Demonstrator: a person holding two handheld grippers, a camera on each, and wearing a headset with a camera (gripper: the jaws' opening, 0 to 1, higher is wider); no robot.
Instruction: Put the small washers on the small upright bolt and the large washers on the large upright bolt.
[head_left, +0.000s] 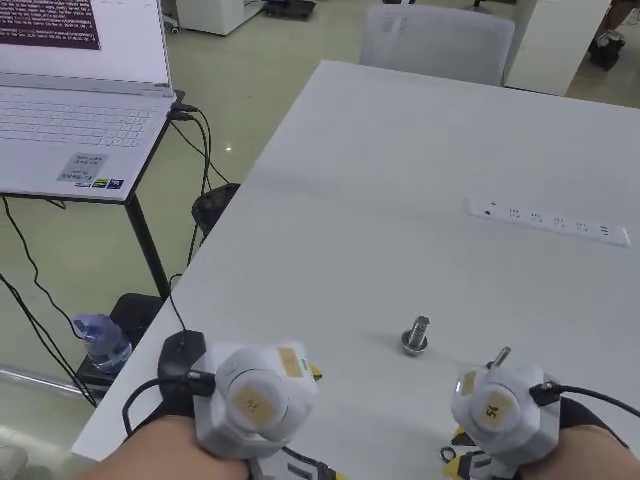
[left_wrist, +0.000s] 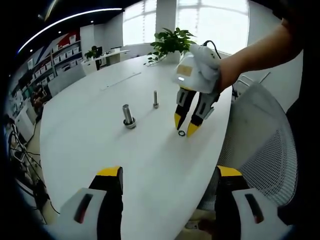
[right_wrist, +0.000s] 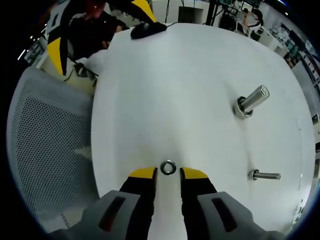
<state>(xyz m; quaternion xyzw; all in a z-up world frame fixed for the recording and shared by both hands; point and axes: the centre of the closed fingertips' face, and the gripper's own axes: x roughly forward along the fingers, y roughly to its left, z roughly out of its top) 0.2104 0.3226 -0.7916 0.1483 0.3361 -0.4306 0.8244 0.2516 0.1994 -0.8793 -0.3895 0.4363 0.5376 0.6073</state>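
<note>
Right gripper (right_wrist: 168, 173): jaws parted, with a small silver metal washer (right_wrist: 168, 167) lying flat between the yellow tips, near the white table's (right_wrist: 165, 90) edge. A large threaded steel bolt (right_wrist: 251, 101) and a thin small steel bolt (right_wrist: 265, 175) stand farther in.

An open office: long white table (head_left: 400, 170), laptop (head_left: 70, 125), mesh chair (left_wrist: 265, 140), potted plant (left_wrist: 171, 42).

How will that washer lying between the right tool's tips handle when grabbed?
The washer lies flat and thin on the smooth table, so it likely slides or slips from the right tool. Looks metal: probably rigid. On edge, it may roll.
</note>
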